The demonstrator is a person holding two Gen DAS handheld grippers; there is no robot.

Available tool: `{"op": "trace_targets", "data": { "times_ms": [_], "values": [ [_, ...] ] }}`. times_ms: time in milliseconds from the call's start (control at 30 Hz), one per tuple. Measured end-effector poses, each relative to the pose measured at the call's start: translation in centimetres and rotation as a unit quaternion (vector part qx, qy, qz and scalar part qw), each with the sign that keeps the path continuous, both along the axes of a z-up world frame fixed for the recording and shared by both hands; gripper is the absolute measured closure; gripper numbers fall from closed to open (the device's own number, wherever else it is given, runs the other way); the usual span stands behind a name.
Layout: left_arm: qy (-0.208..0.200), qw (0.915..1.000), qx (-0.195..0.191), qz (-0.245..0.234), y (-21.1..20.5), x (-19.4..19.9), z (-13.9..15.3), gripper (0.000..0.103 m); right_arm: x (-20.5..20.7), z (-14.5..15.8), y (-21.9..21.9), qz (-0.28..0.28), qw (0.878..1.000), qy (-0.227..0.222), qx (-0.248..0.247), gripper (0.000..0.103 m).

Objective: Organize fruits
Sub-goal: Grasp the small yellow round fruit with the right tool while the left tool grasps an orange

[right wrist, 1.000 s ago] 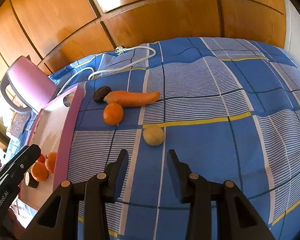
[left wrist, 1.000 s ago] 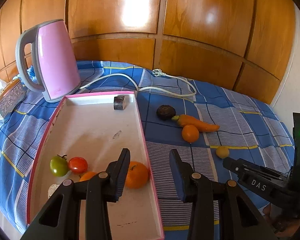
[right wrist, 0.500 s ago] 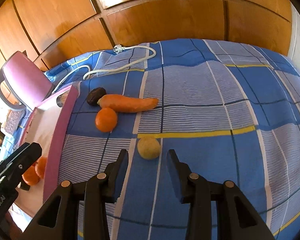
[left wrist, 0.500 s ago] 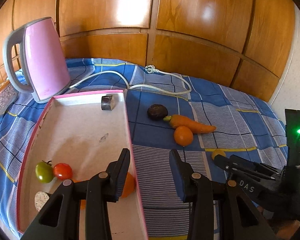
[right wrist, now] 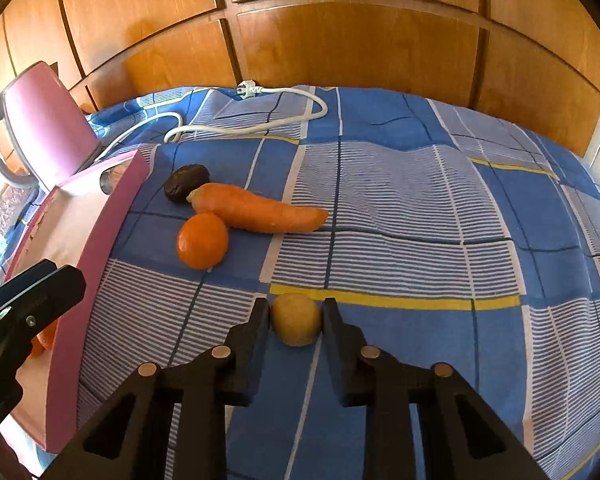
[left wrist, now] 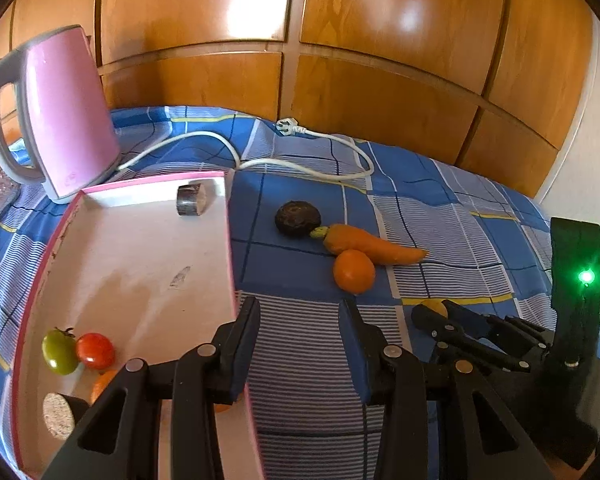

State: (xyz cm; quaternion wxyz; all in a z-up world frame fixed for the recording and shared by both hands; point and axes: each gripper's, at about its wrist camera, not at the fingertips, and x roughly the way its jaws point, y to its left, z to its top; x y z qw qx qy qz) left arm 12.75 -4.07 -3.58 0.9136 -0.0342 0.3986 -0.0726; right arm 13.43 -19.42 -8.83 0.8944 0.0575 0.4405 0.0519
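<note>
The right gripper [right wrist: 296,312] sits low over the blue checked cloth [right wrist: 400,208], its jaws apart on either side of a small yellow fruit [right wrist: 296,319]. Both fingertips [right wrist: 262,312] stand just beside the fruit; whether they touch it I cannot tell. The fruit lies on the cloth, at a yellow stripe.

Beyond it, an orange [right wrist: 202,240] touches a carrot [right wrist: 256,209], and a dark round fruit [right wrist: 186,188] lies at the carrot's stem end. All three rest on the cloth, just beside the pink tray [right wrist: 112,216].

The left gripper [left wrist: 298,338] hangs over the tray's right rim, jaws apart and holding nothing. In the tray [left wrist: 140,264], a green tomato [left wrist: 59,351] and a red tomato [left wrist: 95,351] touch each other near the left wall, with an orange-coloured fruit [left wrist: 102,384] partly hidden behind the left finger. A round cork-like piece [left wrist: 58,415] lies at the near left corner, and a small dark cylinder [left wrist: 191,199] lies on its side by the far wall.

A pink kettle [left wrist: 66,116] stands behind the tray, its white cord [left wrist: 324,172] looping across the cloth towards wooden panels [left wrist: 380,60].
</note>
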Motion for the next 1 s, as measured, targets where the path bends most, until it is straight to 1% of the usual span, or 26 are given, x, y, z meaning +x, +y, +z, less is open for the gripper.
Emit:
{"op": "trace_targets", "data": {
  "times_ms": [233,533,567,600,700,933,1000],
  "values": [
    [0.010,0.9999,-0.002,-0.005,-0.9,1.0,-0.6,0.062,0.4,0.0,-0.1,0.002,1.000,-0.010,-0.021,0.076],
    [0.023,0.9994,-0.012,-0.021,-2.4,2.9,-1.3,0.062,1.8,-0.2,-1.5,-0.017,0.999,-0.019,-0.033,0.076],
    [0.025,0.9993,-0.015,-0.021,-2.5,3.2,-1.5,0.060,1.9,-0.2,-1.6,-0.017,0.999,-0.020,-0.032,0.076],
    [0.027,0.9993,-0.018,-0.020,-2.5,3.4,-1.6,0.056,2.1,-0.3,-1.7,-0.016,0.999,-0.020,-0.032,0.076],
    [0.031,0.9988,-0.030,-0.023,-2.8,4.1,-1.8,0.054,2.6,-0.6,-1.9,-0.015,0.999,-0.013,-0.031,0.076],
    [0.034,0.9986,-0.021,-0.034,-3.9,5.3,-2.4,0.054,3.8,-0.6,-2.3,-0.017,0.999,-0.015,-0.029,0.077],
    [0.035,0.9985,-0.020,-0.037,-4.2,5.6,-2.7,0.057,4.0,-0.7,-2.4,-0.014,0.999,-0.016,-0.027,0.077]
  ]
}}
